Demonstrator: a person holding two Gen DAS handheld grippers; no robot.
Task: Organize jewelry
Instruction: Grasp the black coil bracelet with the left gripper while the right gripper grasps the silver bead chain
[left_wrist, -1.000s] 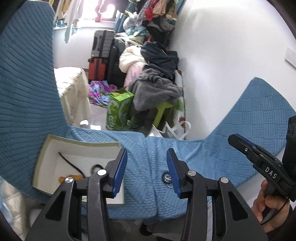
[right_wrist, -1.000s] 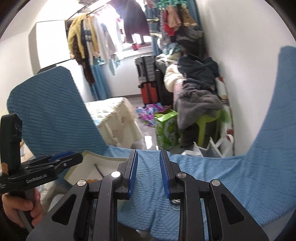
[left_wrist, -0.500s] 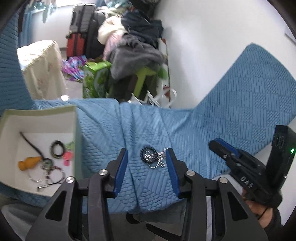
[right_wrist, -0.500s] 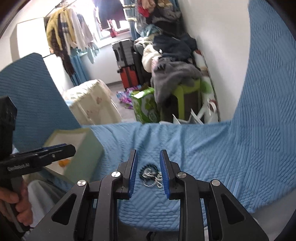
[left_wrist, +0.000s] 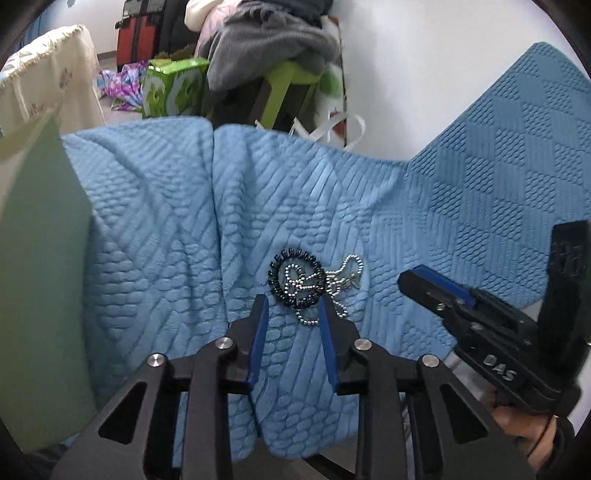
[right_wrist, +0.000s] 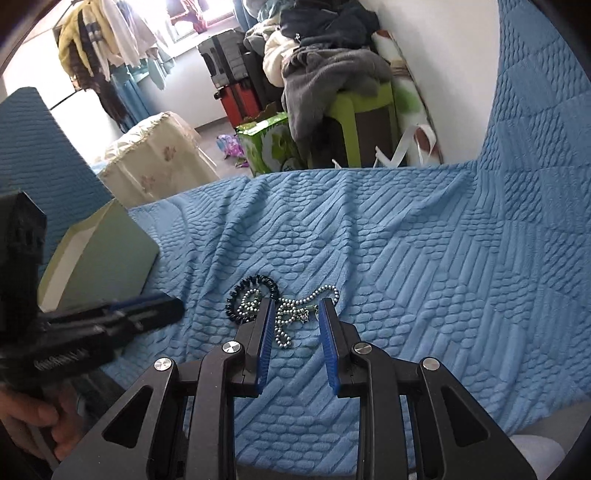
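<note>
A tangle of jewelry lies on the blue quilted blanket (left_wrist: 388, 192): a black coiled ring (left_wrist: 275, 275) with a silver bead chain (left_wrist: 349, 264) looped over it. My left gripper (left_wrist: 293, 301) hovers just short of it, its jaws closing with a gap left, the chain's lowest loop between the tips, nothing gripped. In the right wrist view the chain (right_wrist: 295, 310) lies between the tips of my right gripper (right_wrist: 295, 304), which stands narrowly open and untouched by it; the black ring (right_wrist: 251, 288) is left of it. A pale green box (left_wrist: 37, 258) stands at the left, its inside hidden.
Each gripper shows in the other's view, the right one (left_wrist: 436, 288) at the right and the left one (right_wrist: 147, 314) at the left, each held by a hand. Beyond the blanket's far edge are a green stool with clothes (right_wrist: 354, 110), a green carton (right_wrist: 269, 144) and a cream-covered piece (right_wrist: 155, 158).
Both grippers have sunk and tilted toward the jewelry tangle, which now sits at their tips. The left jaws have narrowed. The box has slid to the left edge, its contents out of sight.
</note>
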